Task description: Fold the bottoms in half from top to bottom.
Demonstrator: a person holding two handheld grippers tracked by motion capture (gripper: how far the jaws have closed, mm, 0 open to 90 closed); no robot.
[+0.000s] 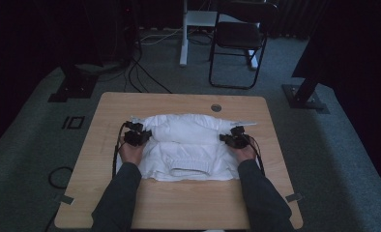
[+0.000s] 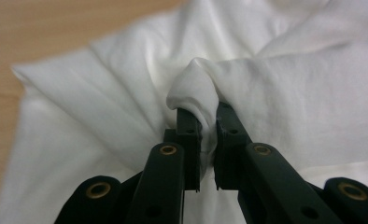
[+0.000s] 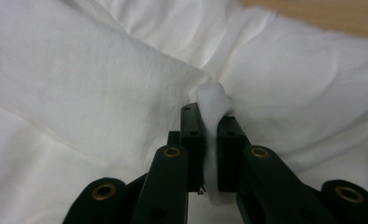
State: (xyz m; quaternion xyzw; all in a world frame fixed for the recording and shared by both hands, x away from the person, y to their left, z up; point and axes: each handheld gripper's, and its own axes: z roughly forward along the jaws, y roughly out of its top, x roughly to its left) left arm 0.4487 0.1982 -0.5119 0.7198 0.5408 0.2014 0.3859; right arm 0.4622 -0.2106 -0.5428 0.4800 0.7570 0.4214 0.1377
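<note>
A white shirt [image 1: 188, 145] lies spread on the wooden table [image 1: 179, 203], its collar toward the person and its far part folded back over itself. At the shirt's left edge my left gripper [image 1: 138, 136] is shut on a bunch of the fabric; the left gripper view has that white fold [image 2: 194, 88] pinched between the black jaws of the left gripper [image 2: 205, 116]. On the opposite edge my right gripper [image 1: 234, 139] is shut on the shirt [image 3: 102, 84] too, cloth bulging up between the jaws of the right gripper [image 3: 210, 112].
A round cable hole [image 1: 216, 107] sits near the table's far edge. Beyond the table stand a black chair [image 1: 239, 38] and a white post [image 1: 183, 34] on grey carpet, with cables on the floor. Bare wood lies in front of the shirt.
</note>
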